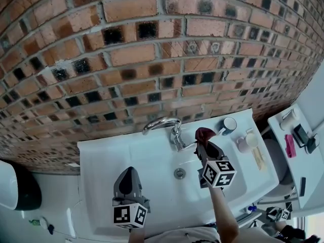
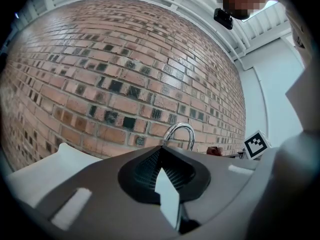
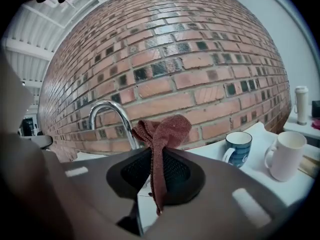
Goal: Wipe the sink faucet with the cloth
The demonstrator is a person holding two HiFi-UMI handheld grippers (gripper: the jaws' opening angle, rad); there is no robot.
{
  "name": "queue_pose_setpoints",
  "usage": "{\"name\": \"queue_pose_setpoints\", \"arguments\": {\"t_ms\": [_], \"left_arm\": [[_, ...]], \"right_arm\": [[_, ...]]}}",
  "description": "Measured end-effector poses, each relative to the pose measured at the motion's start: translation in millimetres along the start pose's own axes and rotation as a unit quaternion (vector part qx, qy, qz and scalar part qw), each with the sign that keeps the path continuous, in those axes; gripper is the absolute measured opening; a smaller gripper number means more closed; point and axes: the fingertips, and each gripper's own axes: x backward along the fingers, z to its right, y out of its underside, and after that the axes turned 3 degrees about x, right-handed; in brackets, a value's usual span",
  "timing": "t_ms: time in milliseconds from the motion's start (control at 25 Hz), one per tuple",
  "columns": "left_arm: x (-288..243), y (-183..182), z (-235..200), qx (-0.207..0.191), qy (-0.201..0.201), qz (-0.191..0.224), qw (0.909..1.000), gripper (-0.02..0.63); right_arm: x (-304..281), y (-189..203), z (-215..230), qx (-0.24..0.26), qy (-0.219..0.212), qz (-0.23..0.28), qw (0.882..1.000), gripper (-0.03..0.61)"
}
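A chrome arched faucet (image 1: 164,126) rises at the back of the white sink (image 1: 106,158), against the brick wall. My right gripper (image 1: 203,145) is shut on a dark red cloth (image 1: 204,134), just right of the faucet's base. In the right gripper view the cloth (image 3: 162,134) bunches above the jaws, with a strip hanging down between them, and the faucet (image 3: 111,118) stands just to its left. My left gripper (image 1: 128,178) hovers over the sink's front left, shut and empty. Beyond its tips, in the left gripper view, stands the faucet (image 2: 180,134).
A blue mug (image 1: 228,125) and a white mug (image 1: 246,142) stand on the sink's right ledge. The drain (image 1: 179,173) lies in the basin's middle. A white shelf (image 1: 298,151) with small items stands at the right. A black bin (image 1: 23,189) sits at lower left.
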Motion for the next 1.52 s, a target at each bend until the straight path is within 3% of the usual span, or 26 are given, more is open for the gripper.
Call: {"name": "queue_pose_setpoints", "arguments": {"t_ms": [280, 560, 840, 1520], "left_arm": [[3.8, -3.5, -5.1, 0.001, -0.010, 0.002, 0.9999, -0.005], [2.9, -4.0, 2.7, -0.001, -0.002, -0.002, 1.0000, -0.005], [6.5, -1.2, -8.1, 0.002, -0.012, -0.001, 0.9999, -0.005], [6.1, 1.5, -8.7, 0.004, -0.010, 0.001, 0.9999, -0.005]], "right_arm": [[13.1, 18.9, -31.5, -0.026, -0.027, -0.005, 0.999, 0.044], [-6.9, 63.2, -108.6, -0.016, -0.128, -0.074, 0.989, 0.044], [-44.8, 86.0, -101.8, -0.038, -0.095, -0.131, 0.986, 0.044], [-61.9, 36.9, -68.5, -0.082, -0.075, -0.094, 0.989, 0.043]]}}
